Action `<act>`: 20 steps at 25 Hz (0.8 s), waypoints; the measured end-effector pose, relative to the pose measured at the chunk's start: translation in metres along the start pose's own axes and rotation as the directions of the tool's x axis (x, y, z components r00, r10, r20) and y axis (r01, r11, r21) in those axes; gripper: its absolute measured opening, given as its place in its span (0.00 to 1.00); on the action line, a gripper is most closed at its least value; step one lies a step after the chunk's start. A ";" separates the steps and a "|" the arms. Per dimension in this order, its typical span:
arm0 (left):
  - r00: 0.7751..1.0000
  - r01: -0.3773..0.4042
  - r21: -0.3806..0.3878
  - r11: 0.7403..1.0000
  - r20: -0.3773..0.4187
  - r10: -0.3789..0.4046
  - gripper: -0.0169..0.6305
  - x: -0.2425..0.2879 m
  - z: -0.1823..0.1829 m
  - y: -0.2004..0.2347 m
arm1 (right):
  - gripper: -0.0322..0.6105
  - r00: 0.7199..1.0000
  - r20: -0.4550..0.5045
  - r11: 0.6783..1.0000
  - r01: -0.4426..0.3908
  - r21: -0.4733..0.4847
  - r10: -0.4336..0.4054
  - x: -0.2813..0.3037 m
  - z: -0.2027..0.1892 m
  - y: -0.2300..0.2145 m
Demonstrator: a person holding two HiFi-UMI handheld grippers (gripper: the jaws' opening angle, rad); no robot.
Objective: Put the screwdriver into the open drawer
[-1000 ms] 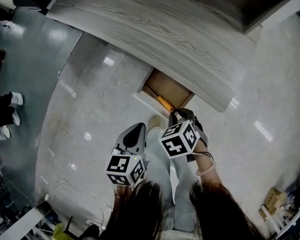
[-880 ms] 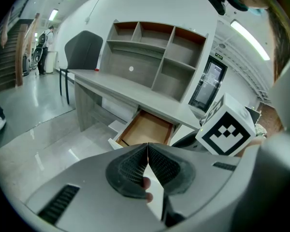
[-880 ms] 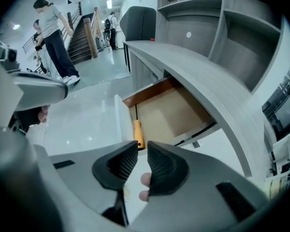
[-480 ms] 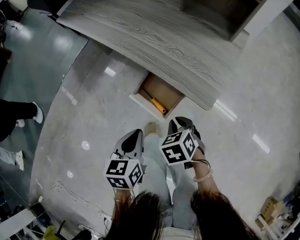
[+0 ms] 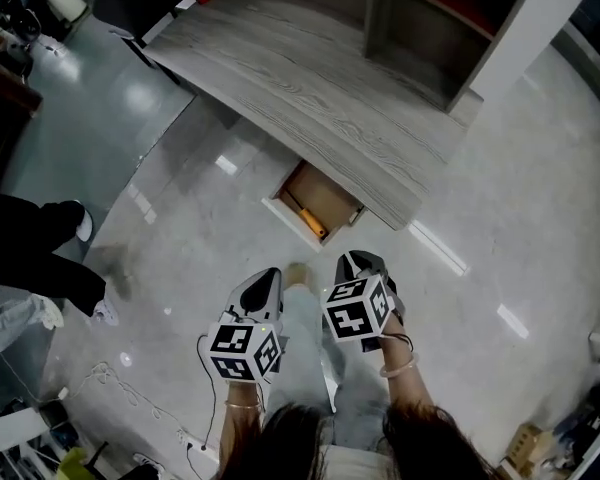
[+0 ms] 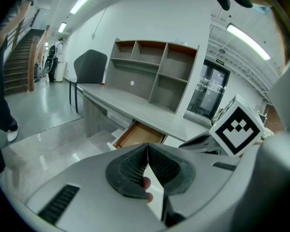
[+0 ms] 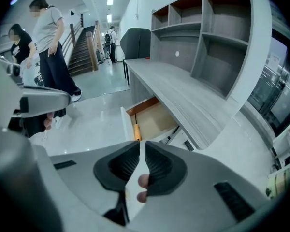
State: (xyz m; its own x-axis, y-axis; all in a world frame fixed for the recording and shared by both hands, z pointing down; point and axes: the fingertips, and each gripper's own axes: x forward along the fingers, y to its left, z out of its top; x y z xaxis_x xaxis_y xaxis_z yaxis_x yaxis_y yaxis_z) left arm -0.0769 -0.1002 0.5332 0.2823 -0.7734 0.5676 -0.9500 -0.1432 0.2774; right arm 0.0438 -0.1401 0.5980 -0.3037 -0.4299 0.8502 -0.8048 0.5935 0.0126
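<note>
1. The screwdriver [image 7: 136, 131] lies inside the open drawer [image 5: 332, 194]. Its orange handle is near the drawer's front panel and its dark shaft points back under the desk.
2. The drawer is pulled out from beneath the long grey wood-grain desk [image 5: 310, 88], and its pale brown floor shows. From where I stand nothing else can be made out inside it.
3. The left gripper [image 6: 147, 145] has its ribbed pads pressed together at the tips, with nothing between them. It hangs over the shiny floor, short of the drawer and apart from it.
4. The right gripper [image 7: 140, 144] is closed too, with only a thin slit between its pads, and it is empty. It points toward the drawer from above and touches neither the drawer nor the screwdriver.
5. Seen from above, the two grippers sit side by side near the person's legs, each with its marker cube facing up. A bracelet [image 5: 395, 367] circles the right wrist.
6. An open shelf unit [image 6: 154, 74] stands on the far end of the desk, with a dark chair [image 6: 89, 66] beside the desk's other end.
7. Two bystanders [image 7: 48, 42] stand off to the left on the polished floor [image 5: 180, 228], well away from the desk, with a staircase [image 7: 84, 50] behind them.
</note>
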 end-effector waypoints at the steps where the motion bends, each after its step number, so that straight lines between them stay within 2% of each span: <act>1: 1.000 -0.003 -0.002 1.000 0.005 0.003 0.05 -0.004 0.001 -0.002 | 0.13 1.000 0.008 1.000 0.000 0.001 0.000 -0.006 0.001 0.000; 12: 0.998 -0.022 -0.005 1.000 0.059 0.023 0.05 -0.043 0.021 -0.021 | 0.11 0.996 0.086 1.000 -0.008 -0.019 0.010 -0.058 0.018 0.007; 20: 0.994 -0.019 0.017 1.000 0.110 0.017 0.05 -0.070 0.051 -0.035 | 0.11 0.987 0.161 0.999 -0.010 -0.036 0.016 -0.096 0.041 0.019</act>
State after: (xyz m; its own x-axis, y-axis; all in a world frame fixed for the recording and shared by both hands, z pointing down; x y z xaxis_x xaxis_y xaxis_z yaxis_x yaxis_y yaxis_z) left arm -0.0704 -0.0725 0.4445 0.2496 -0.8391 0.4833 -0.9574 -0.1389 0.2533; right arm 0.0369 -0.1157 0.4944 -0.3946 -0.5248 0.7542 -0.7828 0.6219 0.0232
